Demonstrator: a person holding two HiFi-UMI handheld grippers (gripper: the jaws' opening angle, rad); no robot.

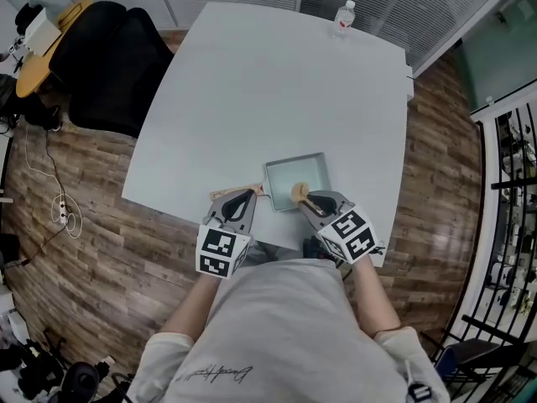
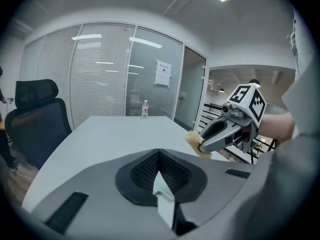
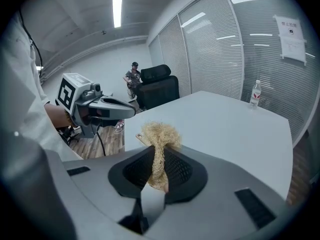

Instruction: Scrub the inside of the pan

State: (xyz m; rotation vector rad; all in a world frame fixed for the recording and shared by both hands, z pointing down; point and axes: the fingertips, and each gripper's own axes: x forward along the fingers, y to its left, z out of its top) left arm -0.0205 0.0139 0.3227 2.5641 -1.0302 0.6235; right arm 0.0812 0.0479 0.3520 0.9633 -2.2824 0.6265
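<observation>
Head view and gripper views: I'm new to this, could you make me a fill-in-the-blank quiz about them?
The pan lies on a ____ table.
The left gripper has its jaws ____.
The right gripper holds the scrubber at the ____.
The bottle stands at the table's ____ edge.
Missing: white; shut; pan; far.

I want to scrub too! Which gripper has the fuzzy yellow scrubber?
The right gripper: its jaws pinch the tan scrubber. The left gripper has none.
</observation>
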